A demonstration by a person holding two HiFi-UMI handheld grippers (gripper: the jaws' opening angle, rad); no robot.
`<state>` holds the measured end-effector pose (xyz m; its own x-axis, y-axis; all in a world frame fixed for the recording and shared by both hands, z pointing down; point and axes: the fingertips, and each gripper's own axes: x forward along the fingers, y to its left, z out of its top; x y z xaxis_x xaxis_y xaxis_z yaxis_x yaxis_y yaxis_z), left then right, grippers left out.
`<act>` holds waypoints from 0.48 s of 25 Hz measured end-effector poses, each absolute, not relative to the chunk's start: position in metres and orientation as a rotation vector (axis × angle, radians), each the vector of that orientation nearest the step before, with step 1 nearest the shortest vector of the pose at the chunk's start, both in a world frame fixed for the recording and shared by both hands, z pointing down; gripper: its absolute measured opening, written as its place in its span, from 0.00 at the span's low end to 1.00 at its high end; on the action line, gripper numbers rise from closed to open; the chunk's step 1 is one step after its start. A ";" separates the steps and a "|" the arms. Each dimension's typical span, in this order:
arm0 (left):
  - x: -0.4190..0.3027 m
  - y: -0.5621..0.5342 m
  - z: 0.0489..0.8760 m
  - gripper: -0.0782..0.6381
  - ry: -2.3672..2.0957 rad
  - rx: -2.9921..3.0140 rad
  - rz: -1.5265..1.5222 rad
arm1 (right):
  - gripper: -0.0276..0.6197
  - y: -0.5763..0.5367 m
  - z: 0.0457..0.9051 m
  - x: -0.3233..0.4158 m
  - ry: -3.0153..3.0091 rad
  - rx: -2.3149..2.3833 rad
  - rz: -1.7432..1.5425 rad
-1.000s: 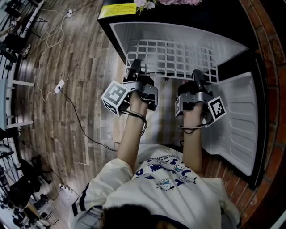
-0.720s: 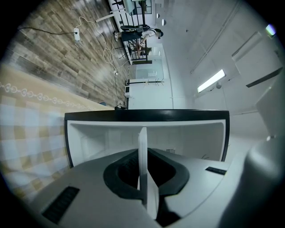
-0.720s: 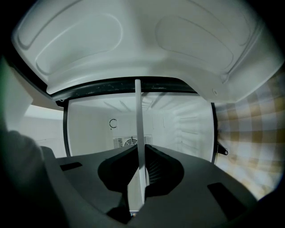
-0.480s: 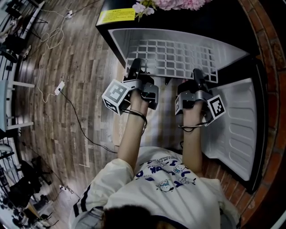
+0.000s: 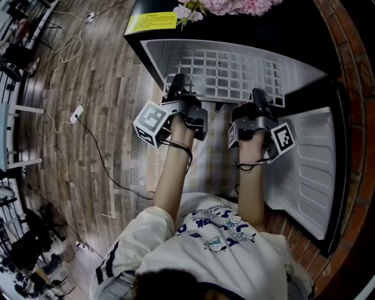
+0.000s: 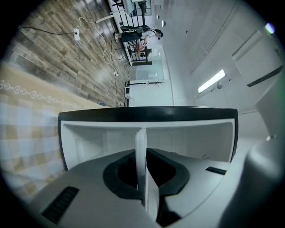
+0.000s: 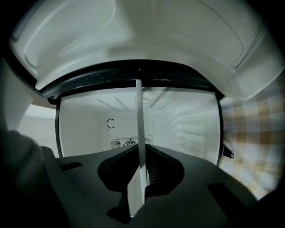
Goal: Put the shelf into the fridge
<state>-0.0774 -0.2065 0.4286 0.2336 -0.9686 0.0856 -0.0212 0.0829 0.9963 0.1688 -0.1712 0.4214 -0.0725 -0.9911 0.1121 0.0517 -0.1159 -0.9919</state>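
Fridge [image 5: 153, 53]: open in front of me, white inside, black casing. Its door [image 5: 310, 176] is swung out to my right. Pink flowers [image 5: 231, 4] and a yellow label [image 5: 153, 21] are on the fridge top.

Floor [image 5: 105, 76]: wood planks, with a checked mat [image 5: 206, 157] below my forearms and a cable with a power strip [image 5: 77, 112] off to the left.

Shelf [image 5: 228, 71]: white wire grid lying flat, face up, inside the fridge opening. Its long axis runs left to right across the opening, nearly wall to wall. The far edge points at the back wall and the near edge faces me. I hold the near edge at two places, well apart.

Left gripper [image 5: 176, 87]: on the near-left part of the shelf. In the left gripper view the jaws are closed onto the shelf. It shows edge-on as a thin white strip pinched between them, with no gap on either side.

Right gripper [image 5: 258, 96]: on the near-right part. The right gripper view shows the same, jaws clamped on the thin white strip. The fridge's back wall with a round vent is visible beyond.

Both grippers point into the fridge, marker cubes toward me.
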 end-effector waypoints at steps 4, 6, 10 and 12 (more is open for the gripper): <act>-0.077 -0.213 0.438 0.16 -1.081 1.235 -0.981 | 0.12 -0.178 0.431 0.169 1.160 -1.196 -1.367; -0.076 -0.208 0.439 0.19 -1.067 1.201 -1.006 | 0.12 -0.175 0.430 0.168 1.174 -1.210 -1.378; -0.068 -0.187 0.433 0.26 -1.049 1.199 -1.001 | 0.14 -0.155 0.421 0.167 1.191 -1.224 -1.398; -0.061 -0.179 0.433 0.27 -1.035 1.212 -0.980 | 0.14 -0.148 0.421 0.165 1.185 -1.203 -1.406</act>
<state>-0.0614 -0.1789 0.4327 0.2476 -0.9648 0.0887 0.0360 0.1007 0.9943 0.1653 -0.1483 0.4206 -0.1113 -0.9867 0.1188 0.0502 -0.1250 -0.9909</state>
